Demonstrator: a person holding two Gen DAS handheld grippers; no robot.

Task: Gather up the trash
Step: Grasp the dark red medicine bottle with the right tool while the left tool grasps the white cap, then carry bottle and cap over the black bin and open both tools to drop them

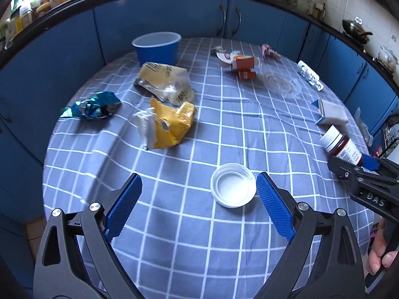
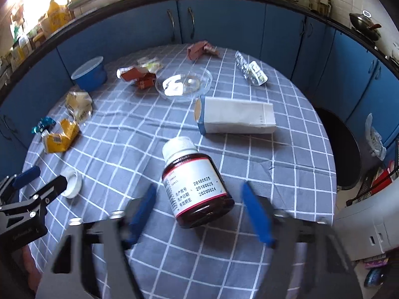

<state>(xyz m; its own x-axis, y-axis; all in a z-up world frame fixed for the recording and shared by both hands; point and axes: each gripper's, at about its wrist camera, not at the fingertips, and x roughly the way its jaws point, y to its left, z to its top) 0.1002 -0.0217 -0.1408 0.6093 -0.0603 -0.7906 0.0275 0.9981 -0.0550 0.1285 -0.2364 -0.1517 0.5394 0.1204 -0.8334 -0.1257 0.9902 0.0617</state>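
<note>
Left tongs [image 1: 199, 196] open astride white lid [image 1: 233, 185]; right tongs [image 2: 199, 211] open astride bottle [image 2: 195, 183].

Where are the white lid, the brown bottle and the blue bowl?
white lid [image 1: 233, 185], left wrist view, on its inner floor.
brown bottle [image 2: 194, 178], right wrist view, on its white label.
blue bowl [image 1: 157, 51], left wrist view, on its outer wall.

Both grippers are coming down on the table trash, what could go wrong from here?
The bottle lies on its side between the right gripper's open jaws; being round, it might roll away as they close. The cap sits off-centre, close to one pad of the left gripper, which could push it aside. The wrinkled tablecloth could snag a fingertip.
</note>
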